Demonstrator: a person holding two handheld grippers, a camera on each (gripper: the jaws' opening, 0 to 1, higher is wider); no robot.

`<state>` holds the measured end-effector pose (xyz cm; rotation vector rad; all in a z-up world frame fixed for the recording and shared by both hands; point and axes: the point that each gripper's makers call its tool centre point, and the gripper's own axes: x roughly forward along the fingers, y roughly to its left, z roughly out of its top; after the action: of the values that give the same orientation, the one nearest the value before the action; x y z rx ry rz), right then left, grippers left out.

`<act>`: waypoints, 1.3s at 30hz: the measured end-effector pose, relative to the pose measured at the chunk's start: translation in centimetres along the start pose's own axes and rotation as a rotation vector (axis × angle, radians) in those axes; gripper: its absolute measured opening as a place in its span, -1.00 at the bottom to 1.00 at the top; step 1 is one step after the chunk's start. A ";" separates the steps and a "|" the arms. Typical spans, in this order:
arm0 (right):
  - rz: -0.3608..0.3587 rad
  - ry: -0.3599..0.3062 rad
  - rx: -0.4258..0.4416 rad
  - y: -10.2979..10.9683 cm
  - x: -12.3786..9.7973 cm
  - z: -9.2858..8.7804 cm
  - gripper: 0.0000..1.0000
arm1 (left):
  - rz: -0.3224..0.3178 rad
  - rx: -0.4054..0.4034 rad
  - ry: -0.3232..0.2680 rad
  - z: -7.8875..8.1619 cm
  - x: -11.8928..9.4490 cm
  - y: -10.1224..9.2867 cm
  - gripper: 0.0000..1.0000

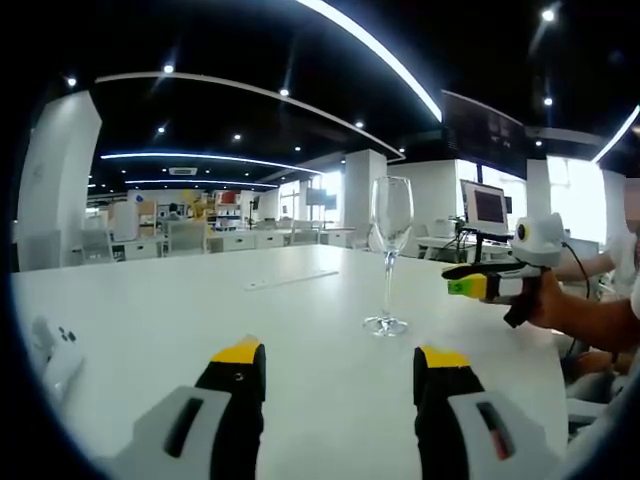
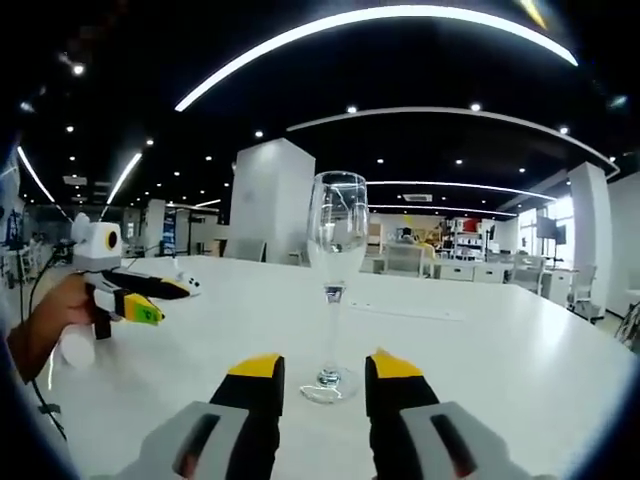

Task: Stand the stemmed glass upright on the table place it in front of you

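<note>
Your right tool (image 2: 321, 368) sat open, its jaws flanking the base of the stemmed glass (image 2: 335, 270), apparently not touching; the glass stood upright on the worktop (image 2: 500, 340). Your left tool (image 1: 340, 362) was open.

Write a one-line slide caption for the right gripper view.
Stemmed glass upright on white table, right gripper open around its foot.
</note>
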<state>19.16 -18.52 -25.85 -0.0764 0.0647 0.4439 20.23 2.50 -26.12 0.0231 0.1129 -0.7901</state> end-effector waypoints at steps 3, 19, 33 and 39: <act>-0.002 -0.001 0.008 -0.1 -0.3 -0.1 -0.29 | 0.001 0.001 0.000 0.0 0.0 0.0 0.19; -0.014 -0.004 0.010 0.5 -1.5 -0.4 -0.22 | -0.001 0.000 -0.002 0.1 -0.1 -0.1 0.20; -0.030 -0.005 0.020 0.2 -2.1 -0.5 -0.22 | 0.002 -0.001 -0.006 0.1 -0.1 0.0 0.20; -0.027 -0.005 0.019 0.3 -1.9 -0.5 -0.22 | 0.002 0.000 -0.003 0.1 -0.1 0.0 0.20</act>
<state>17.26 -19.14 -26.21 -0.0573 0.0628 0.4160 20.22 2.54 -26.04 0.0217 0.1100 -0.7880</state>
